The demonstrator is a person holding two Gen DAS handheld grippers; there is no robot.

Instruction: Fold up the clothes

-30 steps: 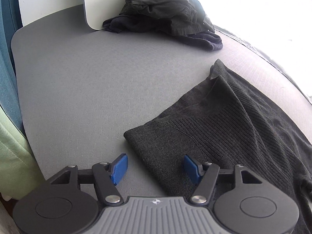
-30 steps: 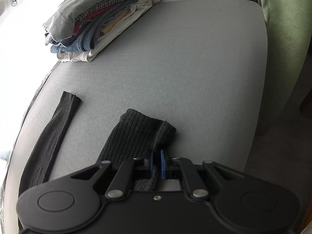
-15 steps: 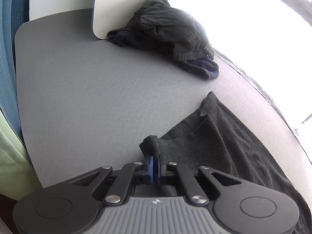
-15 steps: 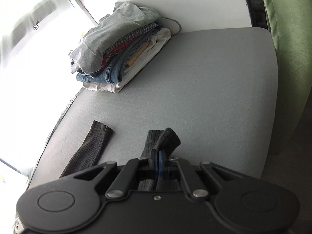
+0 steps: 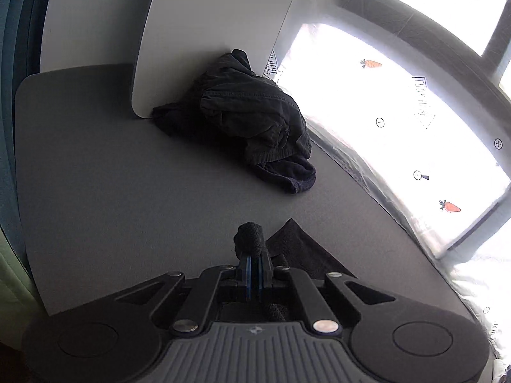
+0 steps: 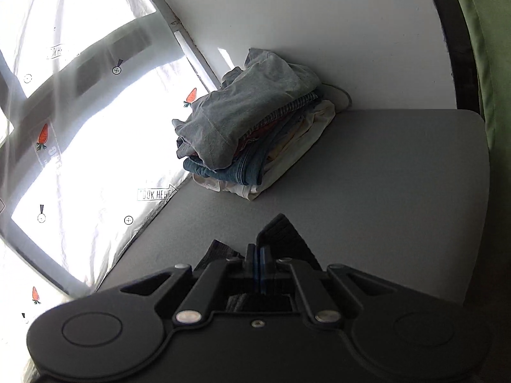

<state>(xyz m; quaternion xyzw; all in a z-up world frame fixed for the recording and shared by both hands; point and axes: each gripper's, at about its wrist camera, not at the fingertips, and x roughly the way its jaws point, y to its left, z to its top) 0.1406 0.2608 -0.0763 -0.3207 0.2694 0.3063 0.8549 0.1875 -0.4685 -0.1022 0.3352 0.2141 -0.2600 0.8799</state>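
Between the closed blue pads of the left gripper (image 5: 254,266) a bunched edge of the dark knit sweater (image 5: 306,252) was pinched, and another edge was clamped by the right gripper (image 6: 259,263); both were tilted up above the desk (image 5: 127,191). Such thin bites could slip under the hanging weight, and uneven lifting could skew the fold. Farther off lay the crumpled dark pile (image 5: 252,121) and the folded stack (image 6: 255,127).

Dark ribbed sweater (image 5: 297,249), grey table (image 5: 127,191), carrot-print curtain (image 5: 399,127).
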